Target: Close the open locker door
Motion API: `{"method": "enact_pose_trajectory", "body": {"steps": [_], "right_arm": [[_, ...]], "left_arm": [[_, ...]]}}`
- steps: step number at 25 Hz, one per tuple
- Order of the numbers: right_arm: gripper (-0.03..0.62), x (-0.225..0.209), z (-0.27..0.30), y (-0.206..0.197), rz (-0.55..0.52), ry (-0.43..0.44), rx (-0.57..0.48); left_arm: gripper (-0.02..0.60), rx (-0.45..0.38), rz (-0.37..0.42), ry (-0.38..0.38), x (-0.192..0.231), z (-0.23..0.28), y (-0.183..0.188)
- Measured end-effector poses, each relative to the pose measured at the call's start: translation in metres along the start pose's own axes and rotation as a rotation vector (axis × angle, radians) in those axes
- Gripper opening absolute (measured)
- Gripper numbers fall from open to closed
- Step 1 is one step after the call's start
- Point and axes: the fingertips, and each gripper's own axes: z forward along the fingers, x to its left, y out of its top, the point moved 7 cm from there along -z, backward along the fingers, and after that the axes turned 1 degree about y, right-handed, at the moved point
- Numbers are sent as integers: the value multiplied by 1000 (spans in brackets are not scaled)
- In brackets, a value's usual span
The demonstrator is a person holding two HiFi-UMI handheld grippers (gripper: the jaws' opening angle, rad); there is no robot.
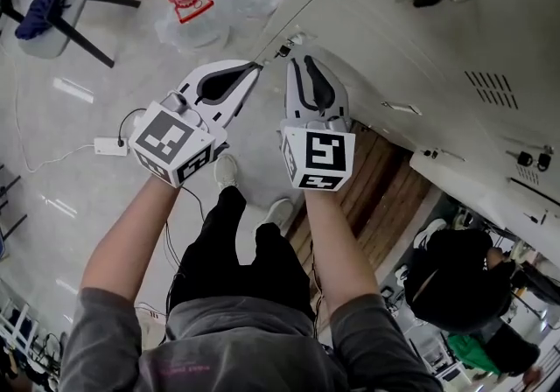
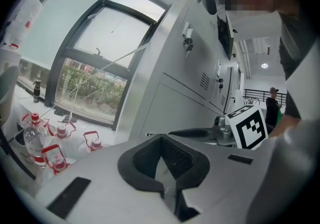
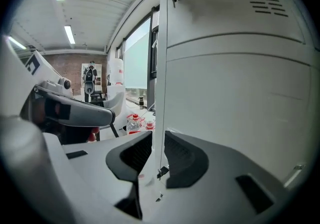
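Two narrowed fingers of the right gripper [image 3: 159,140] pinch the upright free edge of the pale grey metal locker door [image 3: 240,93], panel extending rightward; left gripper [image 1: 255,69], closed and empty, hangs just left of it.

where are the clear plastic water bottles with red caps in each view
Head view: clear plastic water bottles with red caps top centre.
Left gripper view: bottles lower left.
Right gripper view: small, centre-left, beside the edge of the open locker door.
Shared landmark: the pale grey metal lockers beside them.
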Motion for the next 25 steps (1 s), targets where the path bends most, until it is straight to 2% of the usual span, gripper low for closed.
{"method": "enact_pose_trajectory", "body": {"steps": [13, 25], "right_arm": [[49, -27, -143, 34, 20, 22, -99], [37, -65, -311, 54, 34, 94, -173]], "left_arm": [[13, -63, 47, 25, -112, -31, 41], [13, -113, 111, -22, -270, -48, 82]]}}
